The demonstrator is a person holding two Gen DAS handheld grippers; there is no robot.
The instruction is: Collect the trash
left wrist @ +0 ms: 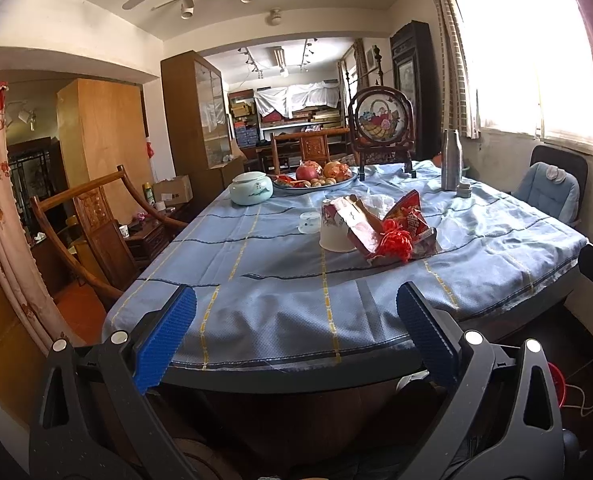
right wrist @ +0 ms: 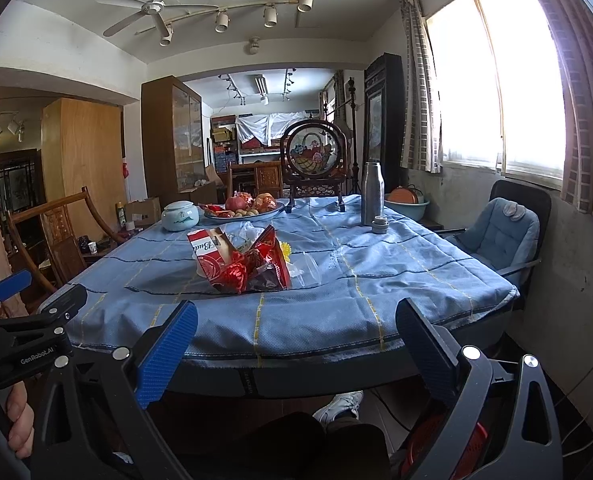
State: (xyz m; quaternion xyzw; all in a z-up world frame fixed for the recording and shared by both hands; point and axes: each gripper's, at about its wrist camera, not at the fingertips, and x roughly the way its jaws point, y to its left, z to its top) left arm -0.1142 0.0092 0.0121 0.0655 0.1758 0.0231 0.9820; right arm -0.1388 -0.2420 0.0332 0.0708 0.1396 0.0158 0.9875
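While both jaws gape wide, left hand-held gripper (left wrist: 296,308), right hand-held gripper (right wrist: 296,322), near desk (right wrist: 376,312) edge, wrappers (right wrist: 244,266) heaped mid-desk

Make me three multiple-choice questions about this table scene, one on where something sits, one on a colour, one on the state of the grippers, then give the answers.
1. Where does the steel bottle stand?
A. far right part of the table
B. on the floor
C. inside the fruit tray

2. What colour is the tablecloth?
A. green
B. blue
C. white

3. How are the left gripper and right gripper?
A. both open, empty
B. both clamped on trash
C. one holds a cup

Answers: 1 A, it stands past the trash pile towards the window; 2 B, blue with yellow lines; 3 A, wide gaps between the pads.
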